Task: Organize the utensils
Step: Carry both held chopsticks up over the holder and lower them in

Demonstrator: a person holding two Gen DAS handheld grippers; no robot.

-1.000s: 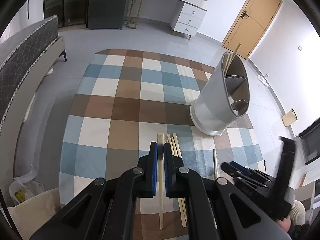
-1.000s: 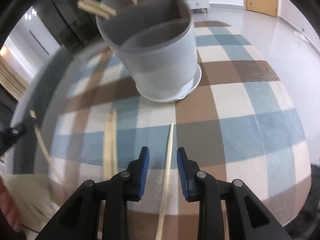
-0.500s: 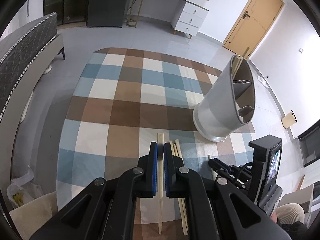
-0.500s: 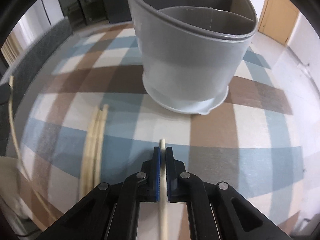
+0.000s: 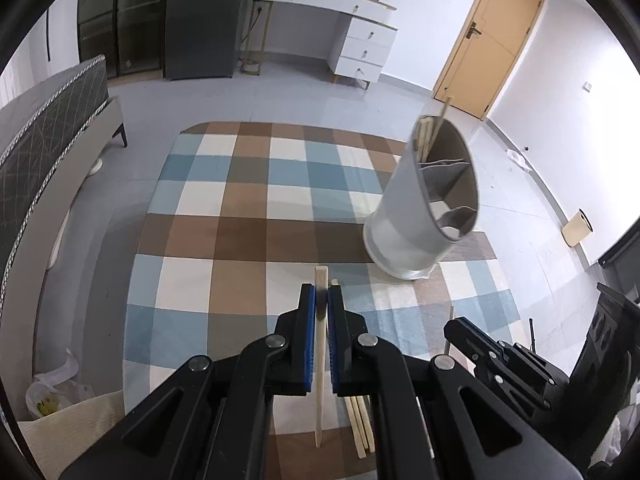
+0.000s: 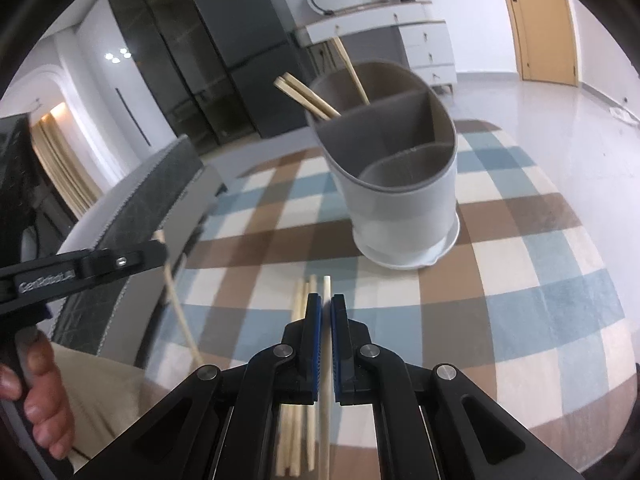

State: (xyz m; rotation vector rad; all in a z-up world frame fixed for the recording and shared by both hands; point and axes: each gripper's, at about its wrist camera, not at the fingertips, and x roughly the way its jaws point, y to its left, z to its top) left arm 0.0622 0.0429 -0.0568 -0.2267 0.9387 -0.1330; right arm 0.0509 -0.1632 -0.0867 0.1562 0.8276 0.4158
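Both tongs were pinching chopsticks. Left tongs [image 5: 320, 300] had their blue pads pressed against a single pale chopstick [image 5: 319, 360], which ran lengthwise between the jaws, its blunt end poking out past the tips and its thin end hanging below. Right tongs [image 6: 326, 308] gripped a second chopstick [image 6: 325, 400] the same way, its end just showing beyond the pads; their jaws had just closed onto it. A small bundle of loose chopsticks [image 6: 298, 420] lay on the checked cloth of the tabletop [image 6: 520, 300], just beside the held one in the right wrist view. Beyond them stood the grey utensil holder [image 6: 400, 200], upright on its white saucer base and divided into compartments. A few chopsticks [image 6: 312, 98] already leaned out of its far compartment; the nearer sections showed nothing inside. At the left edge of the right wrist view, a hand [image 6: 36, 396] gripped the handle of the other tool.
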